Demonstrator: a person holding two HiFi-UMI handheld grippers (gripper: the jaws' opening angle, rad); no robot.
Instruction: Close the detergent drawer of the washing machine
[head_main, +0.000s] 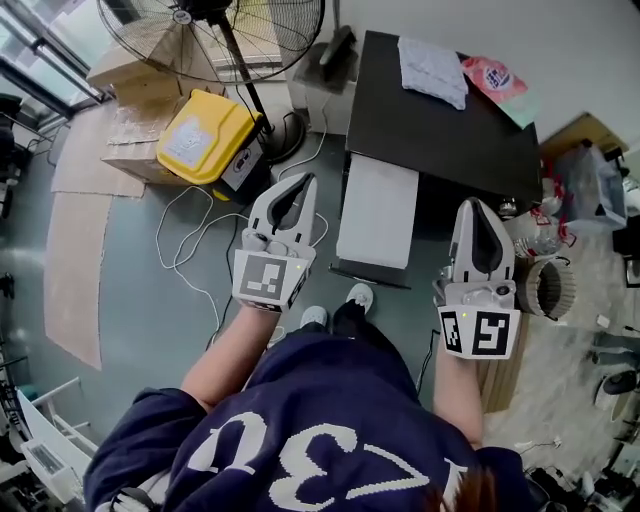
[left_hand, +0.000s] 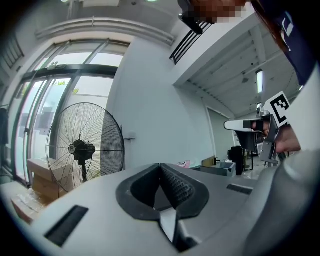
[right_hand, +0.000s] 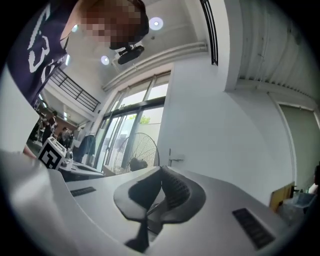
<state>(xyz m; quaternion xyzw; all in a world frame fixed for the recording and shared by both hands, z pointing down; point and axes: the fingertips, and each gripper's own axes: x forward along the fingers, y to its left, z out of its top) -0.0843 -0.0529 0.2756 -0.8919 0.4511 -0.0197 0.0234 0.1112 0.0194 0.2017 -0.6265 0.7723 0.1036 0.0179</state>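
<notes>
The washing machine (head_main: 440, 130) has a dark top and stands ahead of me in the head view. A white slab (head_main: 378, 212) juts out from its front toward me; it looks like the open detergent drawer. My left gripper (head_main: 303, 182) hovers just left of that slab, shut and empty. To the right of the slab, beside the machine's front corner, my right gripper (head_main: 473, 206) is also shut and empty. In the left gripper view the ribbed pads (left_hand: 172, 182) meet with nothing between them. The pads (right_hand: 172, 192) in the right gripper view also touch. Neither gripper view shows the machine.
A big floor fan (head_main: 215, 35) stands at the back left, with a yellow box (head_main: 205, 135) and cardboard (head_main: 130, 150) below it. White cables (head_main: 195, 235) trail over the floor. A folded cloth (head_main: 432, 68) and a pink packet (head_main: 495, 82) lie on the machine's top. Clutter (head_main: 560, 270) sits at the right.
</notes>
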